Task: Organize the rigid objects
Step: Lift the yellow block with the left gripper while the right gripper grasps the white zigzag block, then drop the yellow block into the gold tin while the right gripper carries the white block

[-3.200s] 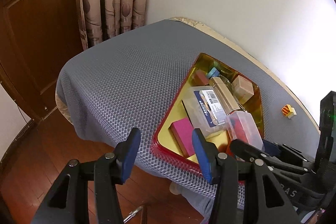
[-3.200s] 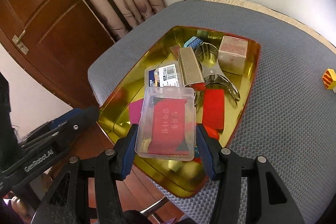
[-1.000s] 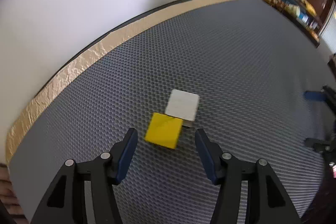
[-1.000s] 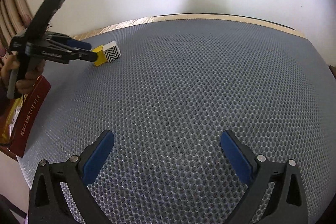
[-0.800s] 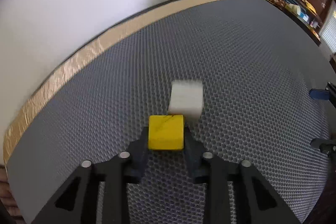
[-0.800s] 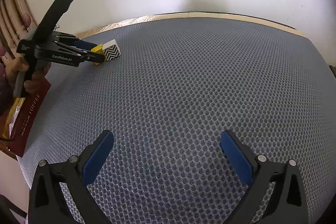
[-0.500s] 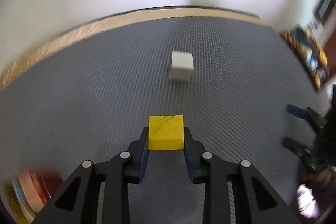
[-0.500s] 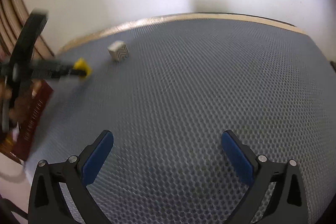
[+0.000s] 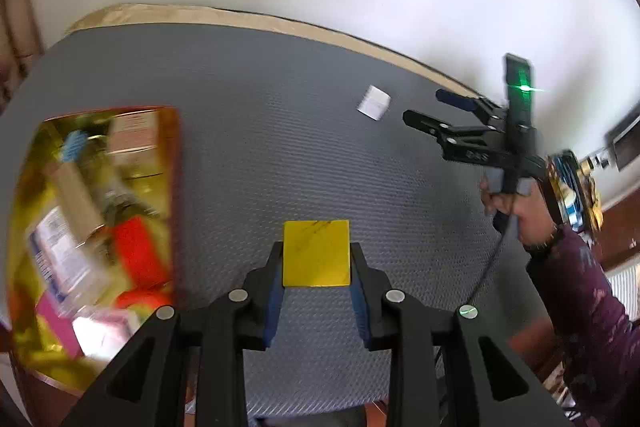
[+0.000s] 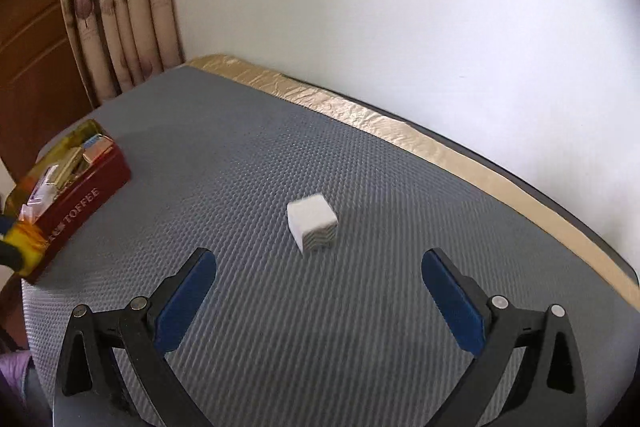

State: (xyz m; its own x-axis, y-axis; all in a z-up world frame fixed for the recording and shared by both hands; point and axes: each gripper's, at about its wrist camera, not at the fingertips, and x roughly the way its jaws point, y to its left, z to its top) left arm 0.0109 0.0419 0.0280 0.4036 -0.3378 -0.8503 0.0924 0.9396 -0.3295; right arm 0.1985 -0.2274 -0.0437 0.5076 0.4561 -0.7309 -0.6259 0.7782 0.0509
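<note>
The left claw (image 9: 316, 281) grips the yellow cube (image 9: 316, 253), not yet in the tin (image 9: 174, 163) at the surface's left edge. The right claw (image 10: 318, 301), wide open and empty, faces the white cube (image 10: 312, 221) mid-surface.

Two cubes: one yellow cube (image 9: 316, 253), one white cube (image 10: 312, 222) with a zigzag-patterned side. One tin tray (image 10: 98, 187), gold inside and red outside, at the left edge of the tabletop (image 10: 360, 307), holding a blurred jumble of small items too indistinct to count. Two handheld grippers: the left gripper (image 9: 316, 283) and the right gripper (image 10: 318, 301). One curtain (image 10: 120, 7).
</note>
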